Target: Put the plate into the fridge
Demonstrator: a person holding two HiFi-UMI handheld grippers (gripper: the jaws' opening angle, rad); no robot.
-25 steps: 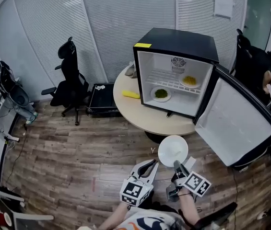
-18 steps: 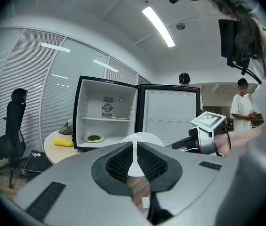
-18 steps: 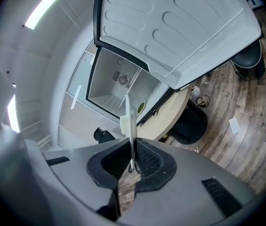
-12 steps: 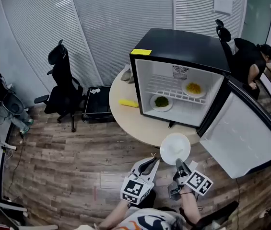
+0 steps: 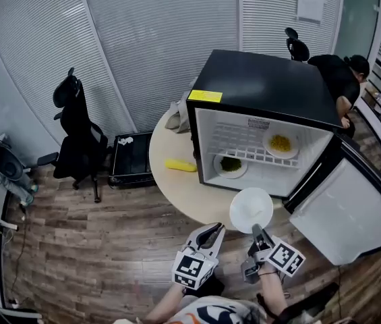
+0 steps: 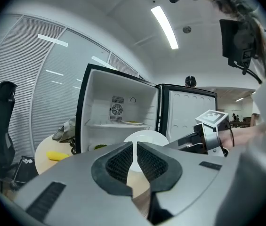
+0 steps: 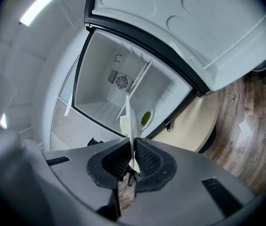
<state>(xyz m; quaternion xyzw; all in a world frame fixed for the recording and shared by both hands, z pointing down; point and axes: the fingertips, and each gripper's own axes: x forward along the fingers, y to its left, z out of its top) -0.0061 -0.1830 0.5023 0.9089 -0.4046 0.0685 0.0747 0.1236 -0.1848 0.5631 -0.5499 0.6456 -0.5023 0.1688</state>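
Rim of round white plate [image 5: 251,209] clamped in right tool [image 5: 255,230]; keep level, steer into open black fridge [image 5: 264,86], upper right; left tool [image 5: 212,232] closed, empty.

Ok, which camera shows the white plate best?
The head view: the plate shows its nearly whole round face. The right gripper view sees it edge-on between the jaws; the left gripper view hides its lower part.

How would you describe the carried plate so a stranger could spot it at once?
Find the black mini fridge standing open on the round table. Just in front of it, outside, a white plate is held by its rim in the right gripper. Unlike the plate of green food and the plate of yellow food inside, it is empty.
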